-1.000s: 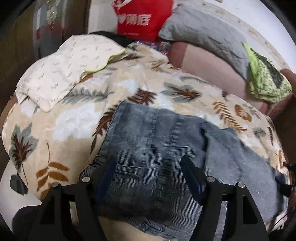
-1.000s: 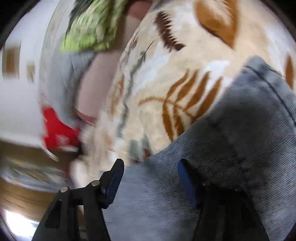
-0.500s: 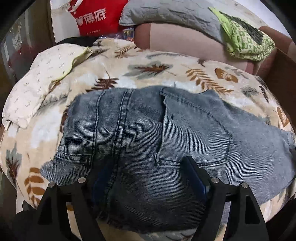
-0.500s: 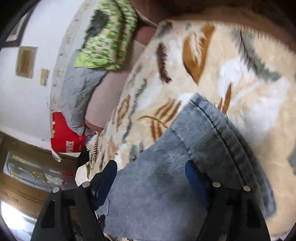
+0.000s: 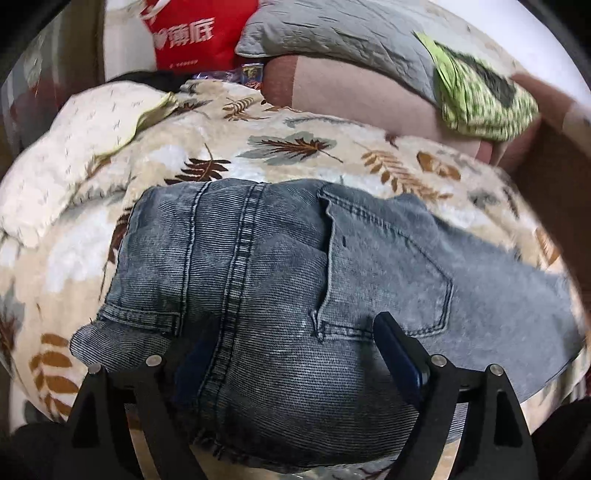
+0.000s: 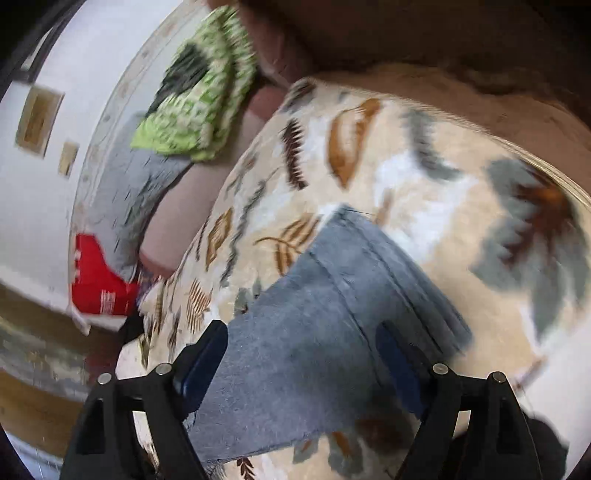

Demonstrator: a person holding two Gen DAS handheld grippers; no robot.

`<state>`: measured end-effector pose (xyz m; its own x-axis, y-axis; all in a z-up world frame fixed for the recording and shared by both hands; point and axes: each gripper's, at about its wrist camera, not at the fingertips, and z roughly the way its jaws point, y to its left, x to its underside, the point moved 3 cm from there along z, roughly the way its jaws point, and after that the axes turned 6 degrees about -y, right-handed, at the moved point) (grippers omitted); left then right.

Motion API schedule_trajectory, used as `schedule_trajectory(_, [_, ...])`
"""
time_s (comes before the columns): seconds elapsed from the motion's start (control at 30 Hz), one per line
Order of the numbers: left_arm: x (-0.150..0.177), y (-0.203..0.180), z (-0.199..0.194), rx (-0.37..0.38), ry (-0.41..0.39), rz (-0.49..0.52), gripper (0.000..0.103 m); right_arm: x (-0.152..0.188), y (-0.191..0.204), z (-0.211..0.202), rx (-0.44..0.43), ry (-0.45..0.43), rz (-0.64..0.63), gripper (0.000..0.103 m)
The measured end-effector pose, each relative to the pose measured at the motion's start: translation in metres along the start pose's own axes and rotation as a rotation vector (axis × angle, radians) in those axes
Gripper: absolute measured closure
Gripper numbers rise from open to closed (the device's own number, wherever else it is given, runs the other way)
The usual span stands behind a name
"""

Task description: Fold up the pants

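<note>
With the jeans (image 5: 295, 295) lying folded flat on the leaf-print blanket (image 5: 314, 147), both the left tool (image 5: 295, 362) and right tool (image 6: 303, 365) are opening over the denim, gripping nothing, so lift clear without snagging the fold.

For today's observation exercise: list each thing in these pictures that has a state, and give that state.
Jeans: folded, lying flat on the blanket.
Blanket: spread out, rumpled.
Left gripper: opening, over the jeans, gripping nothing.
Right gripper: opening, over the jeans, gripping nothing.
Red bag: upright.
</note>
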<state>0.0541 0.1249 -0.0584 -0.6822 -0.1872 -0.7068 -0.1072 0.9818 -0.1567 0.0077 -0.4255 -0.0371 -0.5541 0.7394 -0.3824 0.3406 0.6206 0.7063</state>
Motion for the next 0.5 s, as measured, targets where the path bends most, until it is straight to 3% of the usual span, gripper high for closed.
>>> schedule_trajectory(0.23, [-0.001, 0.007, -0.005, 0.045, -0.008, -0.059, 0.017, 0.028, -0.053, 0.018, 0.108, 0.035, 0.175, 0.019])
schedule_trajectory(0.3, [-0.001, 0.009, -0.007, 0.038, -0.016, -0.068, 0.017, 0.023, -0.06, 0.022, 0.121, 0.002, 0.192, 0.019])
schedule_trajectory(0.5, [-0.007, -0.004, -0.017, 0.011, -0.055, -0.045, 0.017, 0.011, -0.07, 0.036, 0.177, 0.018, 0.145, 0.019])
